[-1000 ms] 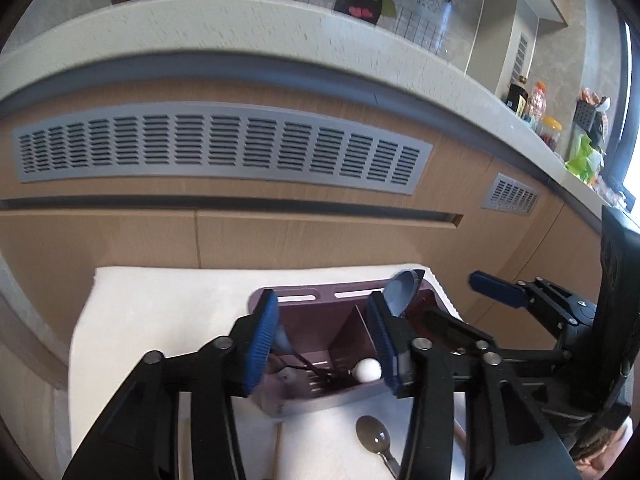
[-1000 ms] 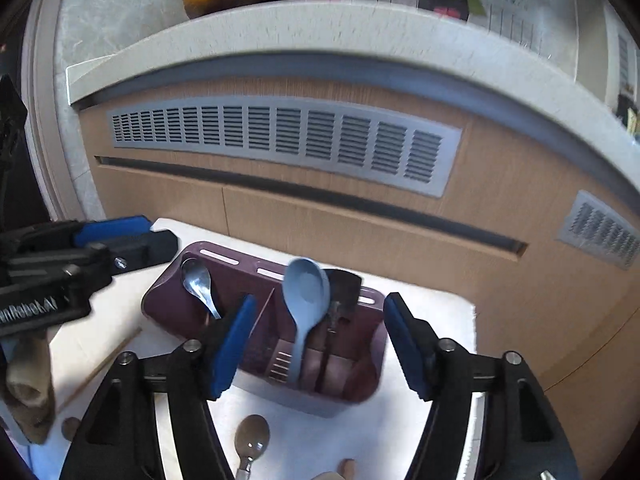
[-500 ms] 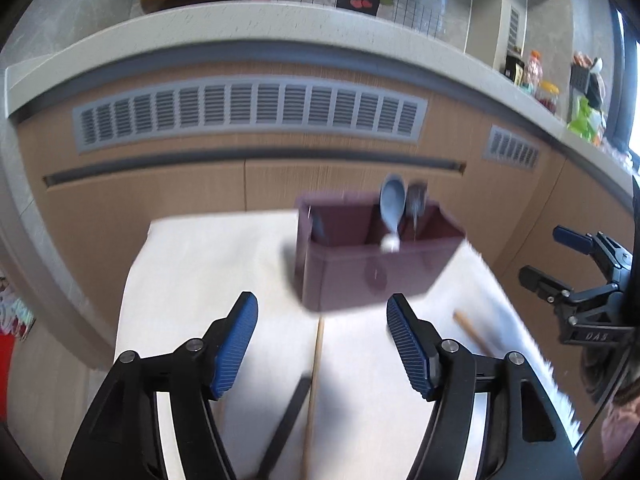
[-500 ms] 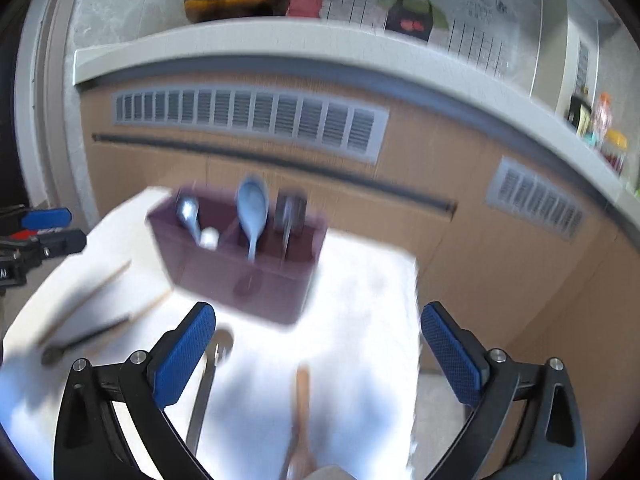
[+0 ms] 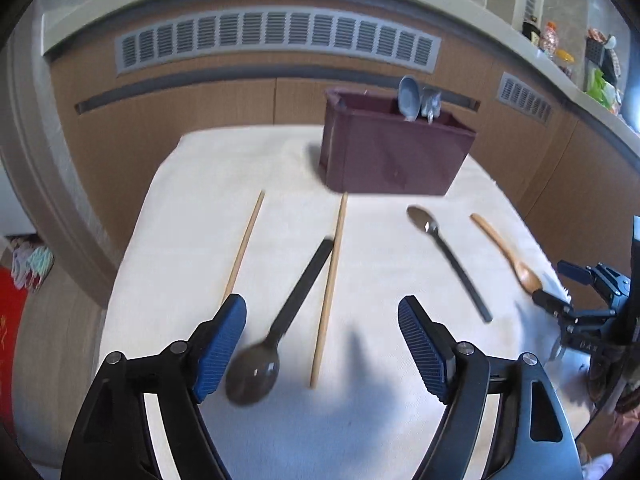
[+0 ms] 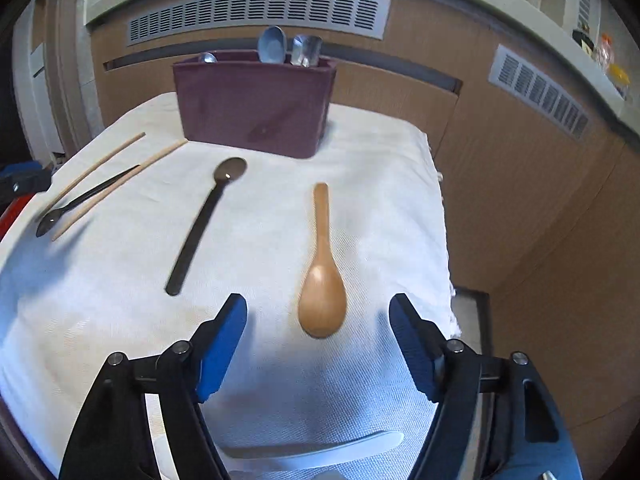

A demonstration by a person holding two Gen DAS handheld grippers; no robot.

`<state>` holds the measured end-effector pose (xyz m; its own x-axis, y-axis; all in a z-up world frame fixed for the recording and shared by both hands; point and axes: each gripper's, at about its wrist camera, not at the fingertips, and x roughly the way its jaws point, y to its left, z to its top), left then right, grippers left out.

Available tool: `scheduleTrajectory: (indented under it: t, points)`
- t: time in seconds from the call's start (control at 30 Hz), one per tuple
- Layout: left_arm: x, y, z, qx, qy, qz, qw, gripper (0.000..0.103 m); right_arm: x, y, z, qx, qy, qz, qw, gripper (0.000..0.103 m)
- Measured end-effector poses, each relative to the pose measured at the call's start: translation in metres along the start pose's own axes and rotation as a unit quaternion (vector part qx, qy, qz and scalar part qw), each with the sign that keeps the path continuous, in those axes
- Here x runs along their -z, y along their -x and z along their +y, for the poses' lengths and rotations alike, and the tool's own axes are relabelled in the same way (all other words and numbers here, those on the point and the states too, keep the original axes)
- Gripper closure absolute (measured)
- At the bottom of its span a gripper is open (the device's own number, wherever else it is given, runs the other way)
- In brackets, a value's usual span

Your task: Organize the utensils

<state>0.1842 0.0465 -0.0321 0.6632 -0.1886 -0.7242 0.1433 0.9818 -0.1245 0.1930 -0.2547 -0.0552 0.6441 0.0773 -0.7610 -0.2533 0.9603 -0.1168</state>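
Left gripper (image 5: 322, 350) jaws opening above cloth, right gripper (image 6: 318, 346) closing, both seemingly empty

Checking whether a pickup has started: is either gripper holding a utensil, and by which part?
Nothing is held. The left gripper is opening, the right gripper closing, both empty.

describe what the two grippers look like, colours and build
Both match. The left gripper and the right gripper each have two black plastic fingers with triangular cut-outs and silver screw heads at the pivots. Each finger ends in a blue pad with fine ribbing. In the left wrist view the right gripper shows from the side with the same black frame and blue tips. No cables or sleeves are visible.
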Motion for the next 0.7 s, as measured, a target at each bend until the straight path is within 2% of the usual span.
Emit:
scheduleTrajectory:
  t: [0.03,0.07,0.1,0.33,0.37,0.4,0.5,0.57,0.7]
  points:
    - [0.003,-0.002,0.002,-0.002,0.004,0.005,1.0000,0.024,0.000,-0.006,-0.004,-0.003,-0.009,0.010,1.000,0.044]
    - [0.006,-0.004,0.006,-0.005,0.007,0.011,0.9999,0.024,0.001,-0.010,-0.007,-0.010,-0.016,0.019,1.000,0.052]
    - [0.009,-0.006,0.009,-0.010,0.012,0.017,0.9997,0.024,0.001,-0.015,-0.008,-0.016,-0.021,0.027,0.999,0.054]
    - [0.017,-0.011,0.030,-0.017,0.049,0.030,0.9982,0.024,0.000,-0.020,0.009,0.017,0.031,0.026,0.999,0.055]
    - [0.018,-0.011,0.031,-0.017,0.050,0.030,0.9981,0.024,-0.001,-0.020,0.010,0.017,0.035,0.026,0.999,0.061]
    - [0.018,-0.011,0.032,-0.018,0.051,0.031,0.9981,0.024,-0.001,-0.020,0.012,0.019,0.039,0.026,0.999,0.072]
    - [0.019,-0.010,0.034,-0.017,0.052,0.032,0.9980,0.024,-0.003,-0.017,0.013,0.023,0.043,0.030,0.998,0.076]
    - [0.019,-0.009,0.036,-0.019,0.052,0.032,0.9979,0.024,-0.007,-0.010,0.009,0.023,0.038,0.021,0.999,0.076]
    - [0.020,-0.006,0.038,-0.021,0.053,0.032,0.9979,0.024,-0.029,0.028,-0.002,0.031,0.026,-0.037,0.998,0.076]
